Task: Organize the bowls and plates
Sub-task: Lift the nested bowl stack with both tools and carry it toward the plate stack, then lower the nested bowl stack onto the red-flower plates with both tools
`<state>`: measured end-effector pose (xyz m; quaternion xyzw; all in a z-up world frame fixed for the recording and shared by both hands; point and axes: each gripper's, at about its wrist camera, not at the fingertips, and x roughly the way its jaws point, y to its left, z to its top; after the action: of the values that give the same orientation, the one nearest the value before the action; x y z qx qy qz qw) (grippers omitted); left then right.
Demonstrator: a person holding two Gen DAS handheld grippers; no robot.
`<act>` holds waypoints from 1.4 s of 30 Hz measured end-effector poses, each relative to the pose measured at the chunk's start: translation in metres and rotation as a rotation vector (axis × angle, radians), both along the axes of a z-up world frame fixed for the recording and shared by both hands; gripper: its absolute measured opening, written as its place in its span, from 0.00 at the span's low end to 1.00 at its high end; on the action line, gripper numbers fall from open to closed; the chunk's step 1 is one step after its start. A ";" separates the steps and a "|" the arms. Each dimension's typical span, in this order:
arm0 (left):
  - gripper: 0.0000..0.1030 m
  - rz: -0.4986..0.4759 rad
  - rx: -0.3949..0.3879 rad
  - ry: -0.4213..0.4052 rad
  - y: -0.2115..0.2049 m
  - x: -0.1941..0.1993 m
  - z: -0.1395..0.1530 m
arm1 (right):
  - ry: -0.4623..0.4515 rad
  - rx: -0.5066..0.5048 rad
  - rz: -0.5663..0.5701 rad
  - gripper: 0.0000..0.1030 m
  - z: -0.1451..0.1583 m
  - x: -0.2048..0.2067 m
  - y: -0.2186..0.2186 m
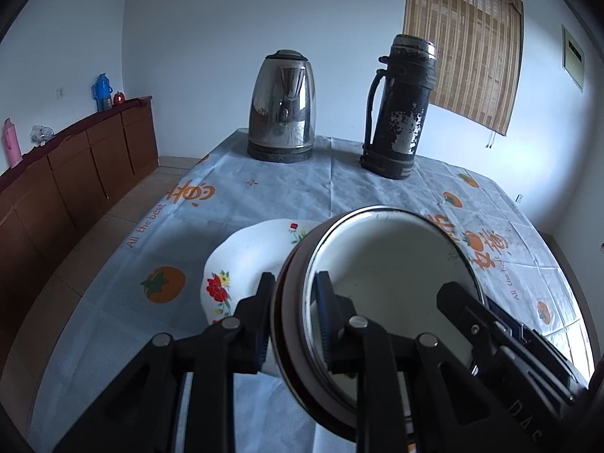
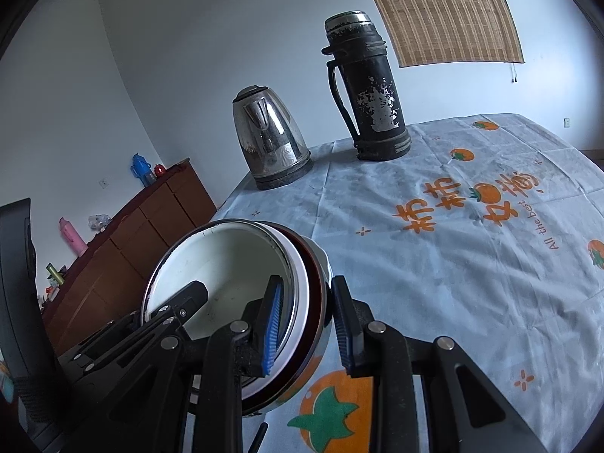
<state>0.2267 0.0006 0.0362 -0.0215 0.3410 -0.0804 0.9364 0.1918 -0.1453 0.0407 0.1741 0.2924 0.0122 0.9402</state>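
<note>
Tongs [image 1: 290, 324] [image 2: 307, 321] pinch bowl [image 1: 389, 264] rims opposite.

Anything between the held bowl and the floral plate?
Nothing visible. The white enamel bowl with a steel rim hangs right beside the white flowered plate; steel kettle and black flask stand far behind.

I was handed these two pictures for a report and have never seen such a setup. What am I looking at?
A person holds two hand-held grippers, each with a wide-angle camera looking along its fingers. One picture is from the left gripper, the other from the right gripper. Both are clamped on opposite rims of the same stack of bowls, lifted over a table with a printed cloth. A flowered plate lies beneath. Further back stand a steel kettle and a worn black flask.
</note>
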 end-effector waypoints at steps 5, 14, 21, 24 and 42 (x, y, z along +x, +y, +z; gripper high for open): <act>0.19 -0.001 -0.006 0.012 -0.001 0.011 -0.003 | 0.012 0.009 -0.012 0.28 -0.002 0.012 -0.002; 0.19 -0.006 -0.010 0.029 -0.002 0.029 -0.004 | 0.029 0.012 -0.024 0.28 -0.004 0.026 -0.002; 0.19 -0.002 -0.031 0.046 -0.002 0.041 -0.008 | 0.041 0.005 -0.031 0.28 -0.005 0.039 -0.002; 0.19 -0.001 -0.033 0.059 -0.001 0.045 -0.013 | 0.048 0.001 -0.031 0.28 -0.008 0.044 -0.001; 0.19 0.038 -0.034 0.114 0.010 0.064 -0.029 | 0.103 -0.005 0.007 0.28 -0.024 0.072 0.007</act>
<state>0.2906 0.0102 0.0071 -0.0484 0.3919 -0.0668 0.9163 0.2639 -0.1385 0.0165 0.1714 0.3412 0.0058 0.9242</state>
